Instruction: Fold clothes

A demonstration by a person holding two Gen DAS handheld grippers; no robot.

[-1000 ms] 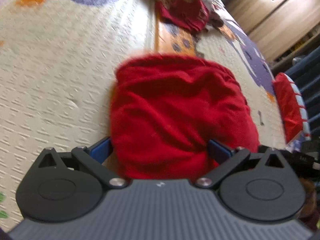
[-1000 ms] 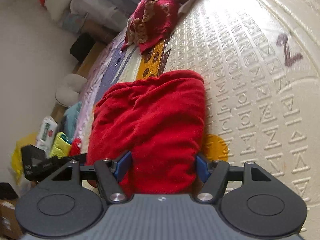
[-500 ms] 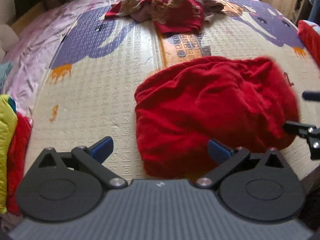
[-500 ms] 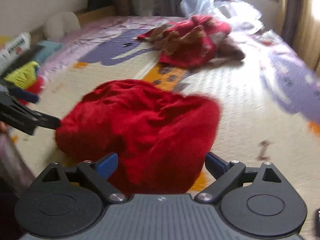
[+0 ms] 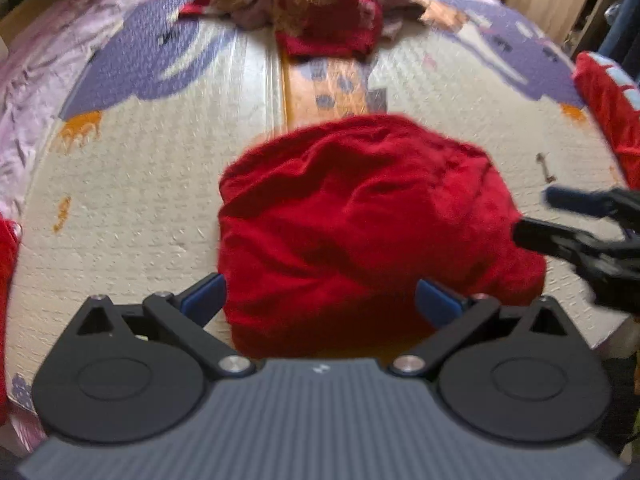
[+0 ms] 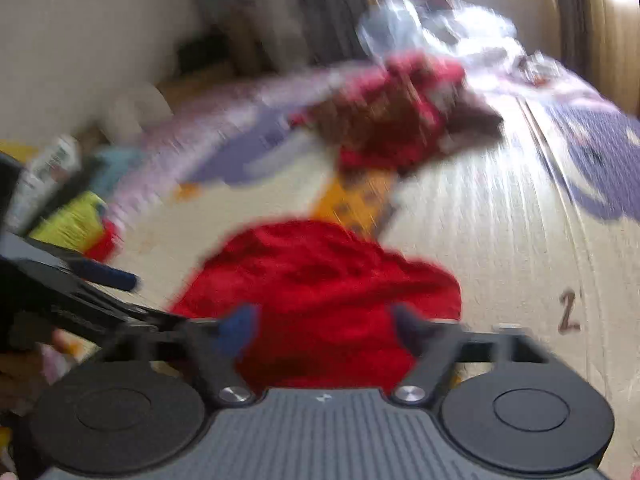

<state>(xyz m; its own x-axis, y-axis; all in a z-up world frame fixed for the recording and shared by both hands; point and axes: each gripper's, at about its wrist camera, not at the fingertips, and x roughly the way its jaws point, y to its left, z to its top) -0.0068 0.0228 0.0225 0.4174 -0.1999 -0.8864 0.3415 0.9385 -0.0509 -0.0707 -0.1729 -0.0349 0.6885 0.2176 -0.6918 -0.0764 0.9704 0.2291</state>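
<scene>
So your red garment [image 5: 360, 224] lies bundled on the mat [image 5: 140, 208]; your left gripper [image 5: 320, 300] is spread wide, your right gripper [image 6: 324, 330] is closing on nothing, and the far pile [image 5: 320, 12] waits unfolded.

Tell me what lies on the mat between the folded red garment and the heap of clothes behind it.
Nothing: between the red garment and the heap of clothes there is only bare mat with its orange printed panel. The left wrist view shows it best.

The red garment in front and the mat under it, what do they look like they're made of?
The red garment looks like soft, matte fleece or plush knit: fuzzy nap, rounded thick creases, no sheen. The mat looks like cream foam or vinyl with an embossed grid texture and printed shapes; the exact material is unclear.
</scene>
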